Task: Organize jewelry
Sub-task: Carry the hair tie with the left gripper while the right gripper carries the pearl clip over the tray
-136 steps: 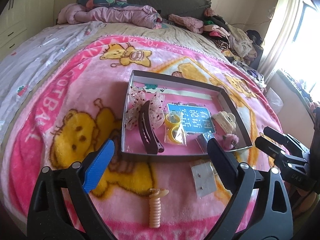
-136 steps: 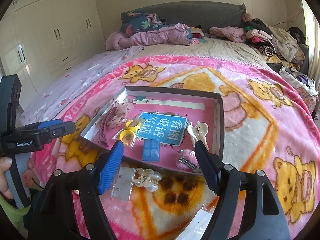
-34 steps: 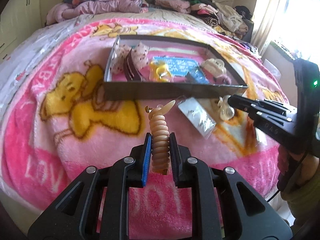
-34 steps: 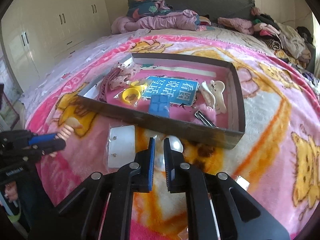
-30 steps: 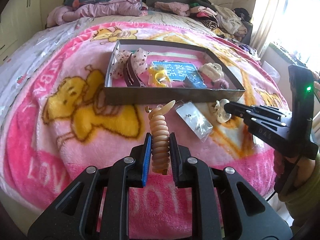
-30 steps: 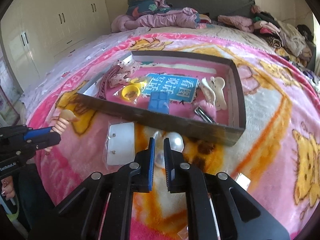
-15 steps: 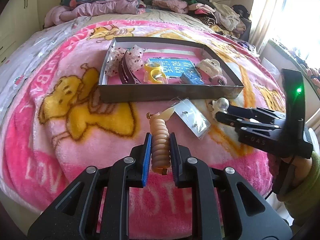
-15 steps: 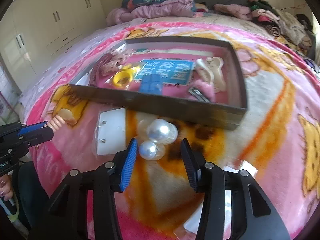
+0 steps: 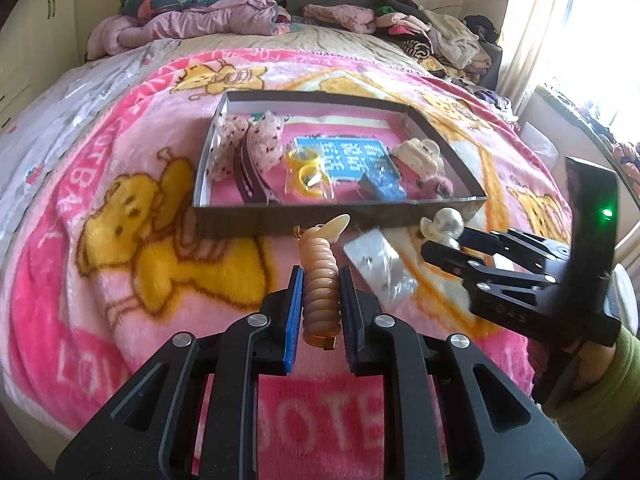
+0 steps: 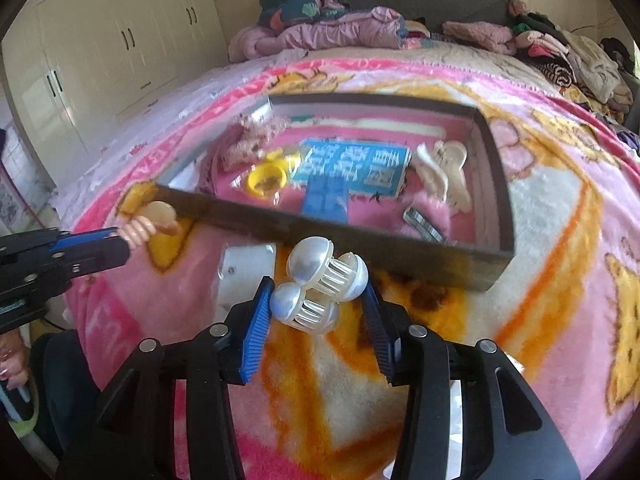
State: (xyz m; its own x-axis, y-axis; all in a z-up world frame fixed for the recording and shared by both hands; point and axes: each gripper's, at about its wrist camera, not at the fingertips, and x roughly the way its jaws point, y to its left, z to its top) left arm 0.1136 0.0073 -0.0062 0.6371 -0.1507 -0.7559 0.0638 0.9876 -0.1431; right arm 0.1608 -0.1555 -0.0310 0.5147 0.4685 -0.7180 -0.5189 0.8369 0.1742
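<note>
My left gripper is shut on a beige spiral hair clip, held upright above the pink blanket; the clip's tip points toward the box. In the right wrist view the left gripper and the spiral clip show at the left. My right gripper is shut on a pearl claw clip, both pads against it, held off the blanket in front of the box. The pearl clip also shows at the right gripper's tip. The shallow dark box holds bows, a barrette, yellow rings, a blue card and a cream claw clip.
A small clear bag with earrings lies on the blanket between the two grippers, just before the box's front wall. Clothes are piled at the headboard. White wardrobes stand left of the bed. A green sleeve is at the right edge.
The right jaws went from nearly shut beside the pearl clip to wider, clamped around it, and lifted it off the blanket. The left gripper keeps holding the spiral clip, almost still.
</note>
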